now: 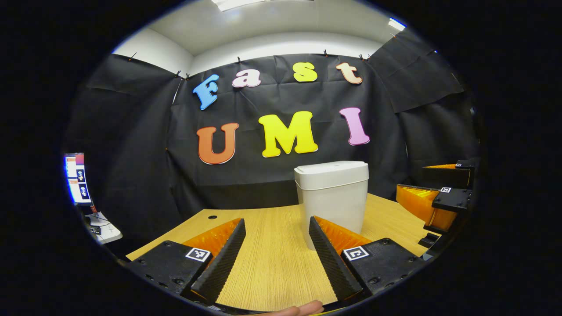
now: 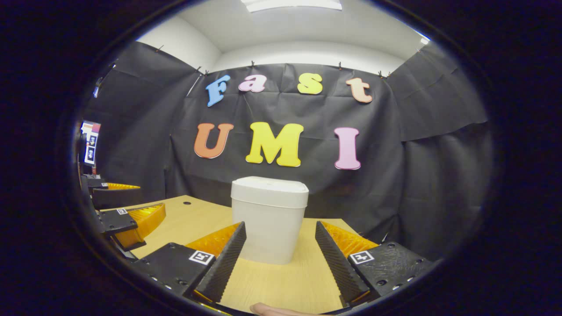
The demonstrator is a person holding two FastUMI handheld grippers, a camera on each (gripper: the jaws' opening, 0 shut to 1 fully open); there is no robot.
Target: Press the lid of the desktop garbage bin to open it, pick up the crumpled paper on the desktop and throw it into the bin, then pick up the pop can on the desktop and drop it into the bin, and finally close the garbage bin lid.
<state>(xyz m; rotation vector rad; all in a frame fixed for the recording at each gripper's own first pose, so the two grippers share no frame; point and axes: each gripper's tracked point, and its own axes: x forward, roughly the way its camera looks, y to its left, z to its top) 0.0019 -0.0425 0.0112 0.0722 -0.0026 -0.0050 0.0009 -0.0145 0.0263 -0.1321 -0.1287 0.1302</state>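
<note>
A white desktop garbage bin (image 1: 332,193) stands on the wooden table (image 1: 272,259) with its lid (image 1: 331,172) down. In the left gripper view my left gripper (image 1: 277,229) is open, short of the bin, which lies ahead and slightly right of it. The right gripper (image 1: 443,193) appears at that view's right edge, open. In the right gripper view the bin (image 2: 269,219) stands straight ahead, lid (image 2: 269,189) closed, and my right gripper (image 2: 281,232) is open in front of it. The left gripper (image 2: 125,206) is at the far left there, open.
A monitor (image 1: 78,177) and a small white stand (image 1: 103,228) sit beyond the table's left edge. The table has a cable hole (image 1: 212,217) near its back left. Black cloth walls close the booth behind and to the right. A fingertip (image 1: 303,309) shows at the bottom.
</note>
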